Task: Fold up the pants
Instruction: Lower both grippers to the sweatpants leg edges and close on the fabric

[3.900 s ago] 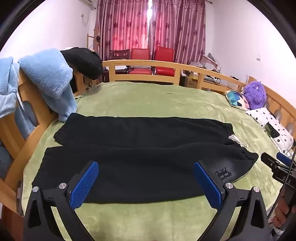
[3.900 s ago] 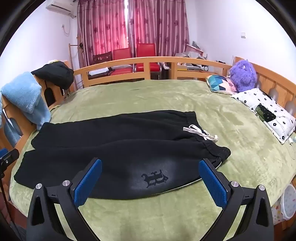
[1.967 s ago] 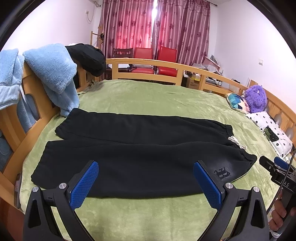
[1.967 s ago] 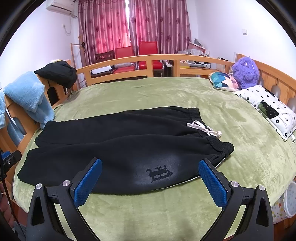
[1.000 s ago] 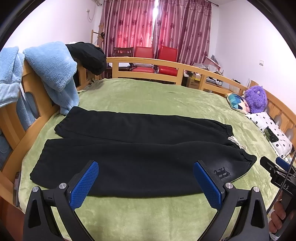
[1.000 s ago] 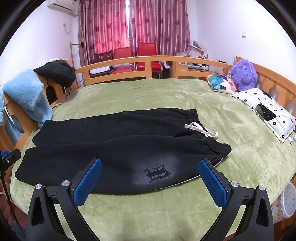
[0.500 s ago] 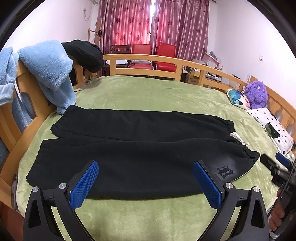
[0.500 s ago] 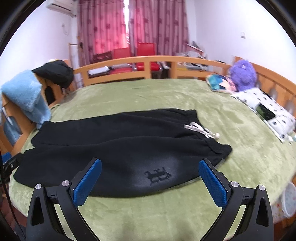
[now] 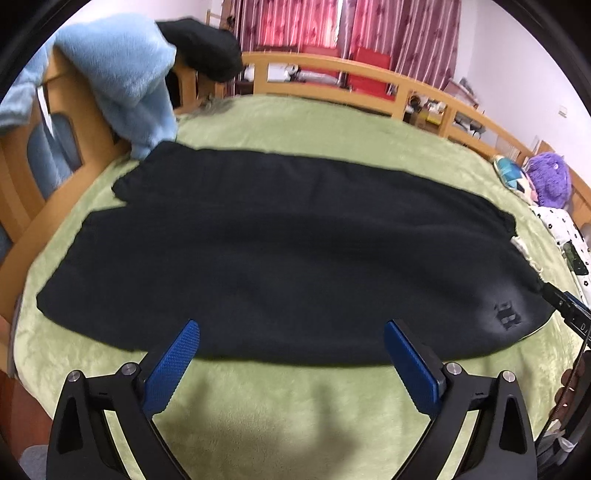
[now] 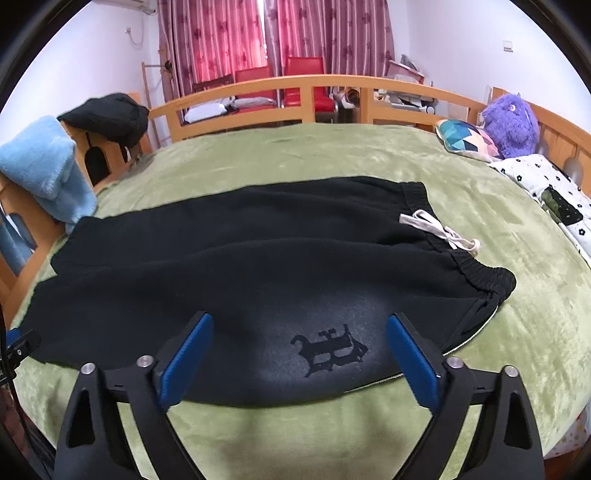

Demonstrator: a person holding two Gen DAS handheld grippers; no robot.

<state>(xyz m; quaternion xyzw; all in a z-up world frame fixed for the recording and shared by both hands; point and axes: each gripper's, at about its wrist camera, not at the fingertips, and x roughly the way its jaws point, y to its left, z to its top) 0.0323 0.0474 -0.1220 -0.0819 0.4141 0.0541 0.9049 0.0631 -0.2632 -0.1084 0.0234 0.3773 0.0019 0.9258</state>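
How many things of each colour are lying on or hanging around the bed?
Black: 2, the pants and a black garment on the rail.
Blue: 1, a fluffy towel.
Purple: 1, a plush toy.
Total: 4.

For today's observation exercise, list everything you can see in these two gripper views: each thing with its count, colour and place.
pants: one, black, spread flat on the bed, waistband to the right
drawstring: one, white, tied at the waistband
blanket: one, green, covering the bed
bed rail: one, wooden, around the bed
towel: one, light blue, draped on the rail, left
dark garment: one, black, on the rail
plush toy: one, purple, far right
chairs: red, behind the rail
curtains: red-pink, back wall
left gripper: blue pads, open, over the near edge of the pants
right gripper: blue pads, open, over the logo
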